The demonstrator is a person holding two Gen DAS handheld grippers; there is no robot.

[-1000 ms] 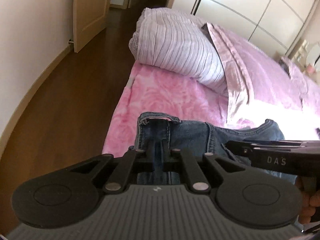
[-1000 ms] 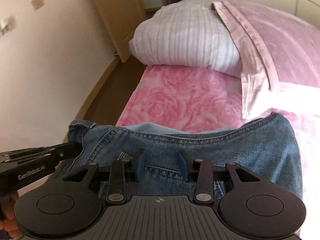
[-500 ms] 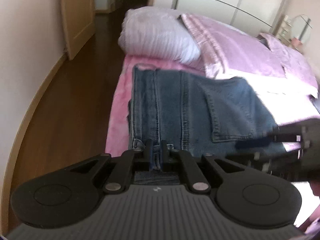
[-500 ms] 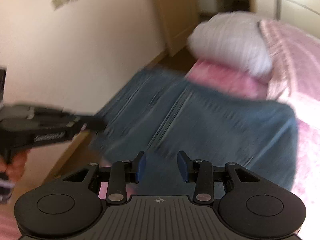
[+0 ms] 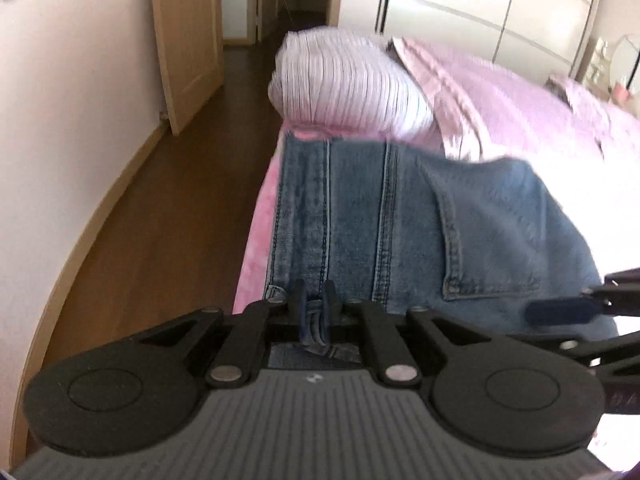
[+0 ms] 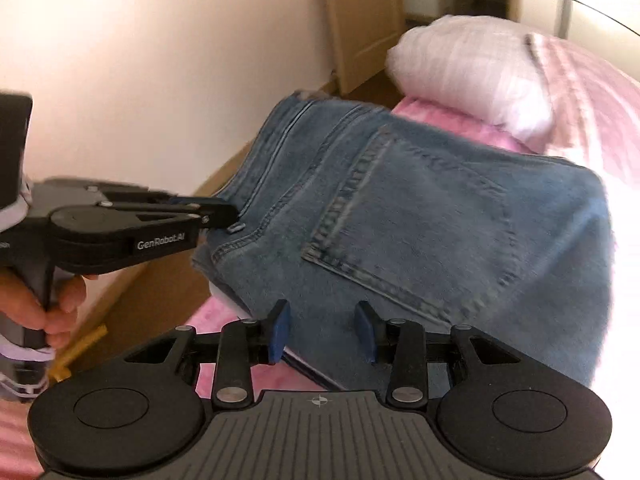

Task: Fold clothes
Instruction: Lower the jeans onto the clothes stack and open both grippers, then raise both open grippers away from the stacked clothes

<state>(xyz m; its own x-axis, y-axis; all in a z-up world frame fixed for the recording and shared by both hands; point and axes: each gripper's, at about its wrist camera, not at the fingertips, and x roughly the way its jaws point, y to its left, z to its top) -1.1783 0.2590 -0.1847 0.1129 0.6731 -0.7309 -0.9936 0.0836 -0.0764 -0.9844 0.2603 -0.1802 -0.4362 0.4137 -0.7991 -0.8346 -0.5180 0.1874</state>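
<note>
A pair of blue jeans (image 5: 420,220) lies spread on the pink bed, waistband toward me, back pocket up. It also shows in the right wrist view (image 6: 420,208). My left gripper (image 5: 314,300) is shut on the jeans' waistband at a belt loop; it also shows in the right wrist view (image 6: 228,216) at the jeans' left corner. My right gripper (image 6: 322,330) has its blue pads apart, with the jeans' near edge between them. Whether the pads press the denim cannot be told. Its fingers (image 5: 560,310) reach in from the right in the left wrist view.
A striped white pillow (image 5: 348,84) and pink sheet (image 5: 520,108) lie beyond the jeans. The bed's left edge drops to a wooden floor (image 5: 168,208). A wall (image 5: 72,92) and open door (image 5: 188,40) stand left. White wardrobe doors (image 5: 480,4) are at the back.
The jeans were bunched near me one second ago; they have been swung out and now lie spread toward the pillow. Both grippers moved with the waistband.
</note>
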